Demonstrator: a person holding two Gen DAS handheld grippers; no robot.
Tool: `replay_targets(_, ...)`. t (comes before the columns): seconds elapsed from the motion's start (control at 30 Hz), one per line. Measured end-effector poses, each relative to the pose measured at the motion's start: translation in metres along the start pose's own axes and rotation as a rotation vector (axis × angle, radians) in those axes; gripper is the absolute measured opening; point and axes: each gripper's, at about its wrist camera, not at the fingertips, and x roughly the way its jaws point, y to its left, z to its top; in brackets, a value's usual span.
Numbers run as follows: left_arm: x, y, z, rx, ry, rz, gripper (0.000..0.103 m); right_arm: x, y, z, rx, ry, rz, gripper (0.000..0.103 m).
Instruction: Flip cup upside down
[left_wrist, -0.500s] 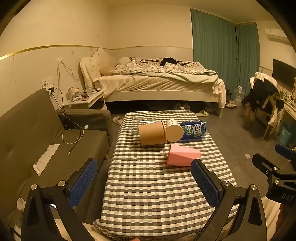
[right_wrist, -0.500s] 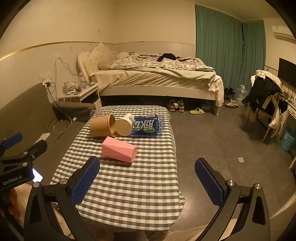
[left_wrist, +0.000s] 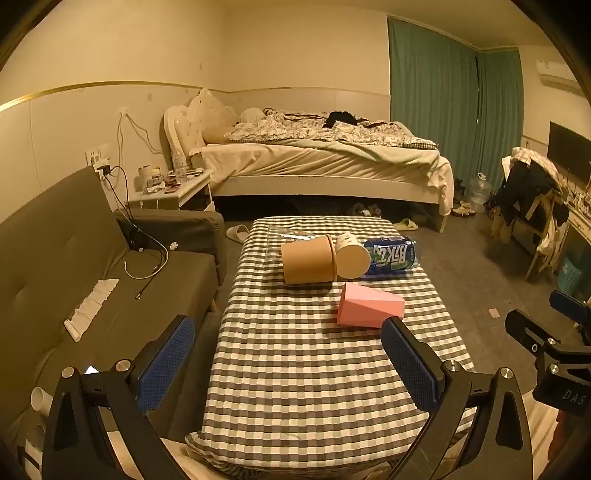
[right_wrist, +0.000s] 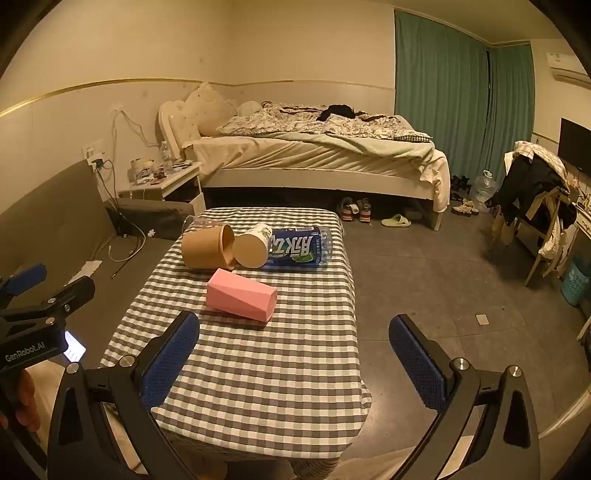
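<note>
Surface (left_wrist: 295, 369): checked cloth, carrying four items, all lying on their sides.

Pink cup (left_wrist: 369, 305): nearest item, mid-surface, apart from the rest. Long axis roughly crosswise; which end is the mouth cannot be told.

Brown cup (left_wrist: 308, 260), white cup (left_wrist: 351, 255), bottle (left_wrist: 393, 254): a row behind, touching or nearly so.

Left tongs (left_wrist: 288, 363), right tongs (right_wrist: 293, 358): both spread wide, empty, held short of the cups, likely lined up for approach.

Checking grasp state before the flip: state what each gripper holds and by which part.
Nothing is held. The left gripper and right gripper are both open and empty, short of the pink cup lying on its side.
</note>
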Motion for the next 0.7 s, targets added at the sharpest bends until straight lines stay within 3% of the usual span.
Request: replay_targets(0.7,-0.0011,-0.0063,0.0009,0.018,0.003,-0.008,0.103,0.0033,-0.0031,-0.0017,0.002,0.010,0.007,0.103)
